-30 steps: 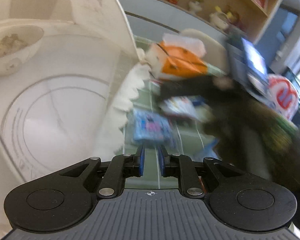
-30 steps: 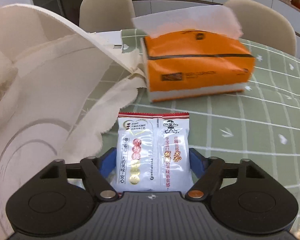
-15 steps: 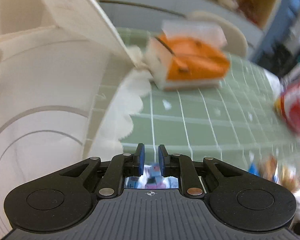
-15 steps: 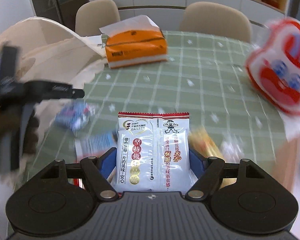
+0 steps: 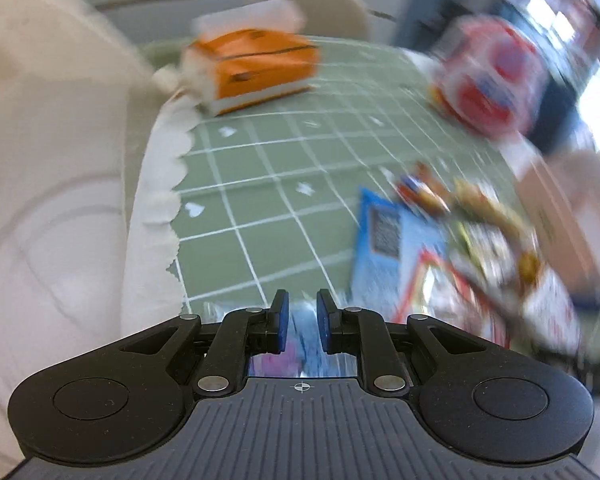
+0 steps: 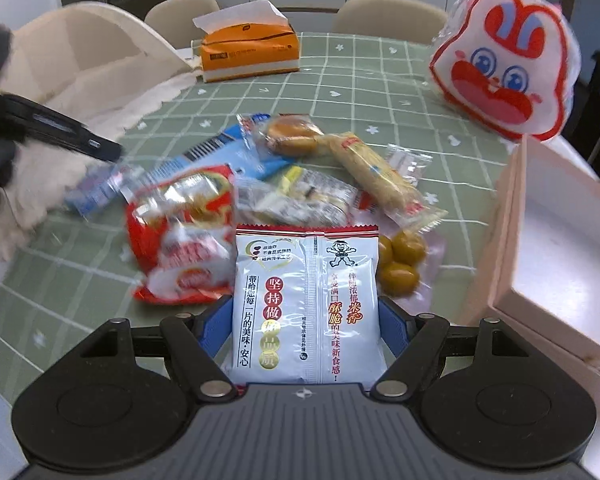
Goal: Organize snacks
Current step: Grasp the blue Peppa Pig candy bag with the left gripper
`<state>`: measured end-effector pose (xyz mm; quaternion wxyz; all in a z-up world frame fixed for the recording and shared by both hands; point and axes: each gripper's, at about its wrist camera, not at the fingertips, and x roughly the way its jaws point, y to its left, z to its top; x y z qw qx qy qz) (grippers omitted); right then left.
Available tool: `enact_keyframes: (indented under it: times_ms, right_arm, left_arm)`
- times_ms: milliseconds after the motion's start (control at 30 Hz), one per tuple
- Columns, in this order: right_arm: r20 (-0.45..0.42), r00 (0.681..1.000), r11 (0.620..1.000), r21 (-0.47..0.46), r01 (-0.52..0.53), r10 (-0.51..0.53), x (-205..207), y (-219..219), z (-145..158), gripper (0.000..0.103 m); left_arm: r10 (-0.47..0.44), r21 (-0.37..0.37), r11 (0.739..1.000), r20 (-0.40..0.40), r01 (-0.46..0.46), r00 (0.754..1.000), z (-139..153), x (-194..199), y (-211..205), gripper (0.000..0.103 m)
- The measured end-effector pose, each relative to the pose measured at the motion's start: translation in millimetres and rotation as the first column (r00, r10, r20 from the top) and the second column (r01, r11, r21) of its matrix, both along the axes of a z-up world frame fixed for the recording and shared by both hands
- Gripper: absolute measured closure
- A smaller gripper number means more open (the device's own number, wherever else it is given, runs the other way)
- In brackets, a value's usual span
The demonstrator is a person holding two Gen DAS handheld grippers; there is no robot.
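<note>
Table covered by green cloth with white grid (image 6: 380, 92). Orange tissue box (image 6: 250, 54) sits near the far edge. Rabbit-face bag (image 6: 504, 64) stands toward the far right corner. Pink open box (image 6: 556, 248) rests at the right edge. Mid-tabletop holds a snack pile: red packet (image 6: 184, 236), blue packet (image 6: 224, 152), wrapped bun (image 6: 290, 138), long wafer pack (image 6: 380, 176), green olives pack (image 6: 400, 260). Cream cloth bag (image 6: 100, 76) lies along the left edge.
</note>
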<state>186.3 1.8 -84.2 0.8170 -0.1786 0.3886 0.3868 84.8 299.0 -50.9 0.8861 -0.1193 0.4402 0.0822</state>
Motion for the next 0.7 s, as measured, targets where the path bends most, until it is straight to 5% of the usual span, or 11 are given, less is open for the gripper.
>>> enact_keyframes:
  times_ms: [100, 267, 333, 567, 700]
  right_arm:
    - [-0.029, 0.999, 1.000, 0.012, 0.024, -0.024, 0.1, -11.5, -8.2, 0.027]
    - [-0.064, 0.995, 0.996, 0.052, 0.076, -0.073, 6.7, -28.2, -16.4, 0.024]
    - [-0.062, 0.995, 0.995, 0.061, 0.078, -0.074, 6.5, -31.9, -17.7, 0.023]
    - [-0.003, 0.998, 0.997, 0.027, 0.070, -0.070, -2.6, -25.0, -23.7, 0.016]
    - [-0.003, 0.997, 0.997, 0.034, 0.071, -0.071, -2.5, -25.0, -24.3, 0.014]
  left_arm:
    - [-0.122, 0.134, 0.982, -0.074, 0.131, 0.990, 3.1, -9.1, -18.6, 0.081]
    - [-0.271, 0.369, 0.869, -0.204, 0.330, 0.941, -15.9, -22.1, -57.9, 0.081]
    - [-0.263, 0.408, 0.853, -0.202, 0.325, 0.943, -20.1, -19.5, -65.0, 0.081]
    - [-0.057, 0.300, 0.952, -0.029, 0.063, 0.998, -22.8, 17.9, -46.8, 0.079]
    - [-0.103, 0.323, 0.940, -0.030, 0.107, 0.994, -15.4, 13.6, -49.1, 0.077]
